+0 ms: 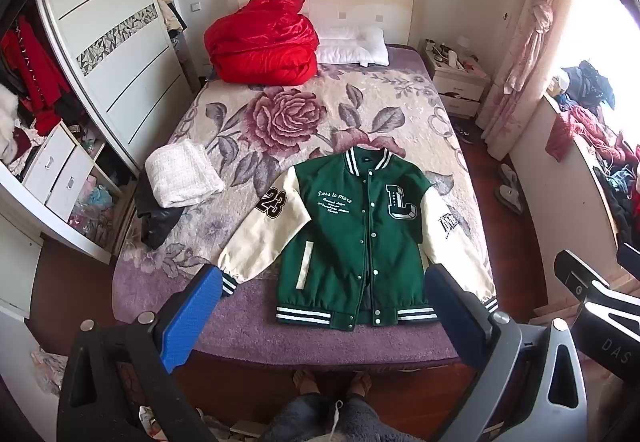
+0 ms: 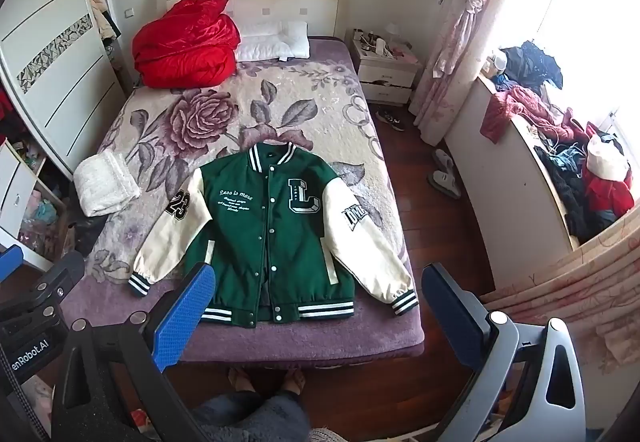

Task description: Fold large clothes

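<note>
A green varsity jacket (image 1: 356,234) with cream sleeves lies flat, front up and buttoned, near the foot of the bed; it also shows in the right wrist view (image 2: 272,238). Both sleeves spread outward. My left gripper (image 1: 324,282) is open and empty, held above the bed's foot edge in front of the jacket's hem. My right gripper (image 2: 320,286) is open and empty, also held high in front of the hem. Neither touches the jacket.
A folded white cloth (image 1: 184,173) on a dark garment (image 1: 158,219) lies at the bed's left edge. A red quilt (image 1: 260,41) and white pillow (image 1: 356,45) sit by the headboard. A wardrobe (image 1: 108,53) stands left, a nightstand (image 1: 456,81) and cluttered ledge (image 2: 560,145) right.
</note>
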Available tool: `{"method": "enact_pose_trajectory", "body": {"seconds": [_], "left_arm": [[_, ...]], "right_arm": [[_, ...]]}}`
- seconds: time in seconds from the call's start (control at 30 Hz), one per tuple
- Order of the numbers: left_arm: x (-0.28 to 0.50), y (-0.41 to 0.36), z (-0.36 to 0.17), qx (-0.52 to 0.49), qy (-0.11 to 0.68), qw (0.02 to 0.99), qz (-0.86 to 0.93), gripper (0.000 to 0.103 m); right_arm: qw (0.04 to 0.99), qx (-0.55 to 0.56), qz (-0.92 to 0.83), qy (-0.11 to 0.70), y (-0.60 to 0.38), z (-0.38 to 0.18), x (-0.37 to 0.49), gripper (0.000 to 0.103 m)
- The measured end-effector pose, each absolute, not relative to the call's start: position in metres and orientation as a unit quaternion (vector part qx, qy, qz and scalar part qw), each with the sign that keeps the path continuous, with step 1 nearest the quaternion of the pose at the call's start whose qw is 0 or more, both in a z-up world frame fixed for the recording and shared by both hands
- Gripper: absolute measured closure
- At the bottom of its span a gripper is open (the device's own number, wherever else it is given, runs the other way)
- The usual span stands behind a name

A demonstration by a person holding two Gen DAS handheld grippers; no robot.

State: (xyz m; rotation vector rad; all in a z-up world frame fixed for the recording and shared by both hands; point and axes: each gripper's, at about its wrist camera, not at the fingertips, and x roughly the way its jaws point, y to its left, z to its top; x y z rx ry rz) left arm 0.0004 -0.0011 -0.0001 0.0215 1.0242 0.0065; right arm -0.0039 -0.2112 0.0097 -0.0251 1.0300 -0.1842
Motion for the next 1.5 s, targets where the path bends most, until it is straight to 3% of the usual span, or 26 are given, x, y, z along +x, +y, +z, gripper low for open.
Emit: {"method": "enact_pose_trajectory", "body": {"seconds": [1.5], "left_arm": [[-0.008,-0.007,0.004,0.005,0.492,0.870,-0.004,0.000]], "right_arm": [[0.866,-0.012,-0.085,0.492,-0.200,0.014,-0.009,0.000]]}}
